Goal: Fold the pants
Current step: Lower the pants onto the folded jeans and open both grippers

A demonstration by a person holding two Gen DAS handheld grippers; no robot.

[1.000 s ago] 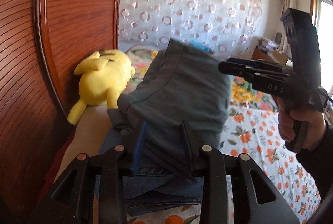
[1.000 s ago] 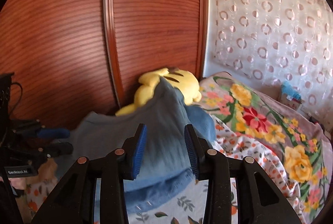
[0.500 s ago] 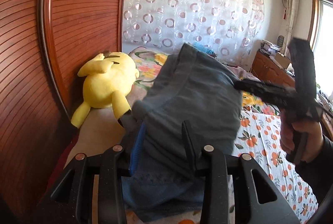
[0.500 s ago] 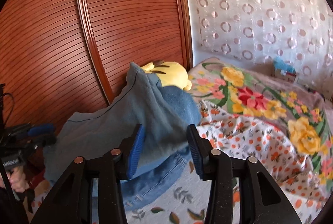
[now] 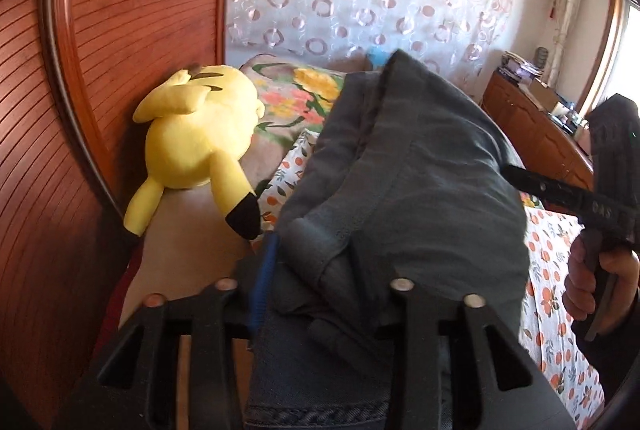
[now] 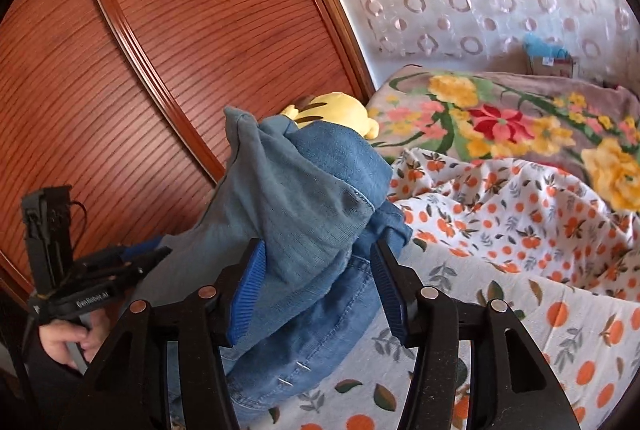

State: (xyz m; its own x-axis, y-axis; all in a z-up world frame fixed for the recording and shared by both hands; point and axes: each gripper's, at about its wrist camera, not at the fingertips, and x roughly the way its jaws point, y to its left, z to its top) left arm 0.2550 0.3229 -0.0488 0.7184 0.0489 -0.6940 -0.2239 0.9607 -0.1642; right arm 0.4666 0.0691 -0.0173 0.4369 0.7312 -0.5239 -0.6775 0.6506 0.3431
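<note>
While both raised, each gripper (image 5: 312, 270) (image 6: 320, 286) clamps the pants (image 6: 304, 206).

The pants (image 5: 400, 198) draped over the left gripper (image 5: 312, 270), hiding its jaws; the plush toy (image 6: 332, 110) sat mostly hidden behind the denim.

Left hand-held gripper (image 6: 160, 254) body reads "GenRobot.AI", white on black. Right hand-held gripper (image 5: 516, 176) shows "DAS"; rest blurred, can't read.

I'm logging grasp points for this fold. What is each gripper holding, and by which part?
Both grip the jeans: the left gripper and right gripper each clamp bunched folded denim; which part, I cannot tell.
</note>
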